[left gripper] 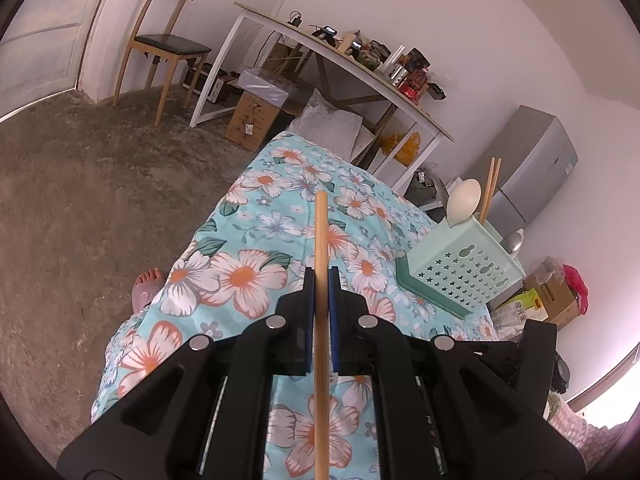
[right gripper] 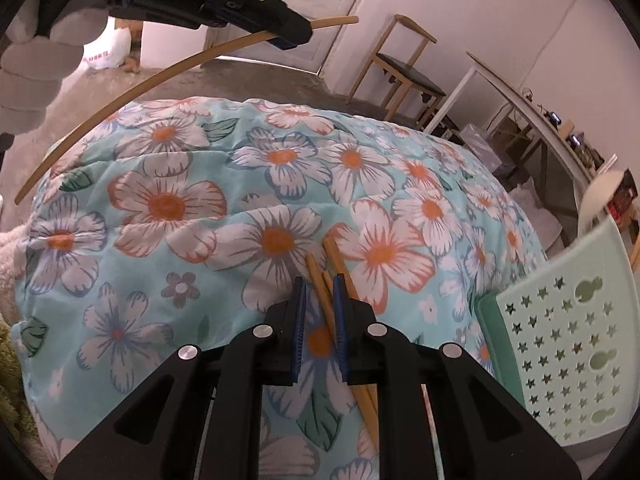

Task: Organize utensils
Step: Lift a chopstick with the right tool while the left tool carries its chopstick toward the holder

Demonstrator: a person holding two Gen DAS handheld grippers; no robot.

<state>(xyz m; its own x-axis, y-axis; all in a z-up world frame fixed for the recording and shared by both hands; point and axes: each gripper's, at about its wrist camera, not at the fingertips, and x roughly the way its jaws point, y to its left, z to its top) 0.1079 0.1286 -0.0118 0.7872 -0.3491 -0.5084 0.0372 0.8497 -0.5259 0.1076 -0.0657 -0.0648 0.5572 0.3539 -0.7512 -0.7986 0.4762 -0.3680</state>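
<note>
Your right gripper [right gripper: 320, 292] sits low over the floral bedcover [right gripper: 168, 208], its fingers [right gripper: 301, 304] straddling two chopsticks [right gripper: 340, 268]. Your left gripper [right gripper: 294, 34] clamps a single chopstick [right gripper: 120, 96] above. The green holder [right gripper: 560, 340] stands at right.

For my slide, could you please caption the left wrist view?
Left gripper clamps one chopstick above floral bedding, mint utensil holder nearby.

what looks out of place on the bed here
Chopsticks lie loose and crossed on the floral quilt instead of standing in the green holder, where a spoon and another pair already stand.
</note>
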